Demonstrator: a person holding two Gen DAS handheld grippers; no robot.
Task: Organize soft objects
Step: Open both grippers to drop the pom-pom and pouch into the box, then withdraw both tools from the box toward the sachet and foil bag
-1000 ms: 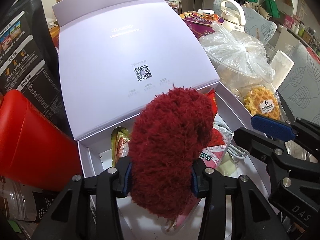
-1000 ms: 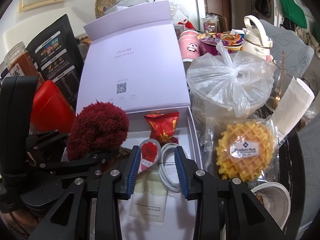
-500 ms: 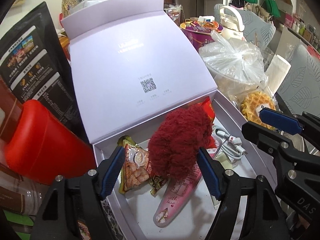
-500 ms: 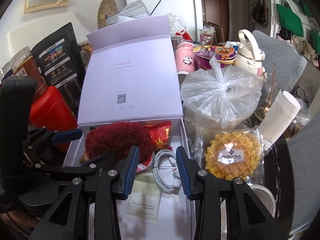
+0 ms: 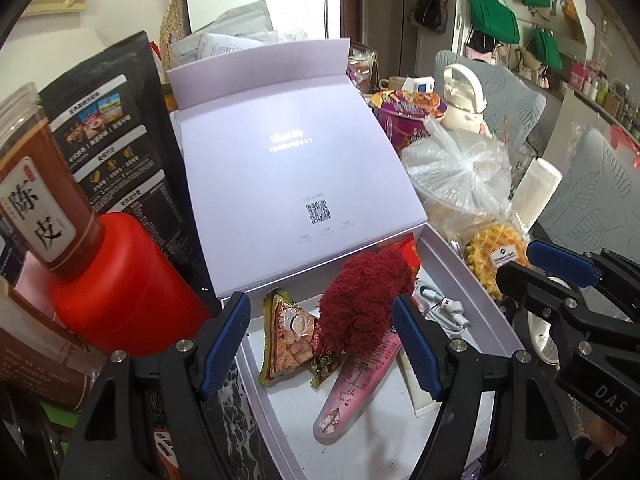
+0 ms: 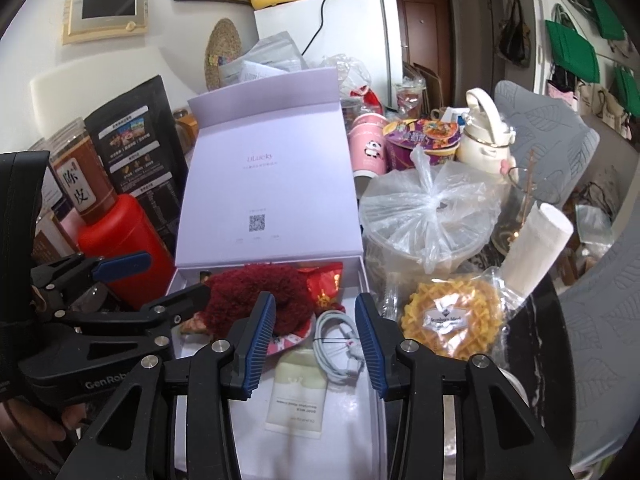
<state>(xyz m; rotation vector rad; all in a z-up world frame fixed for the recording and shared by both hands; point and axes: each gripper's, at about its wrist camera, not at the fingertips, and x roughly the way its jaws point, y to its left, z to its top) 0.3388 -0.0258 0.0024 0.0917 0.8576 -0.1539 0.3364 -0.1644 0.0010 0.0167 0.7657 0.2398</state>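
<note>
Since my left gripper stands spread wide and empty, the dark red fuzzy plush rests free in the lilac gift box, at 12 o'clock from my pads, lying over a snack packet and a pink pouch. I judge the release done; I should draw straight back toward 6 o'clock so neither pad snags the fibres.

From the right wrist, my right gripper is also parted, holding nothing, with the plush at 11 o'clock and a white cable between its 2 pads. I would keep it clear of that cable.
</note>
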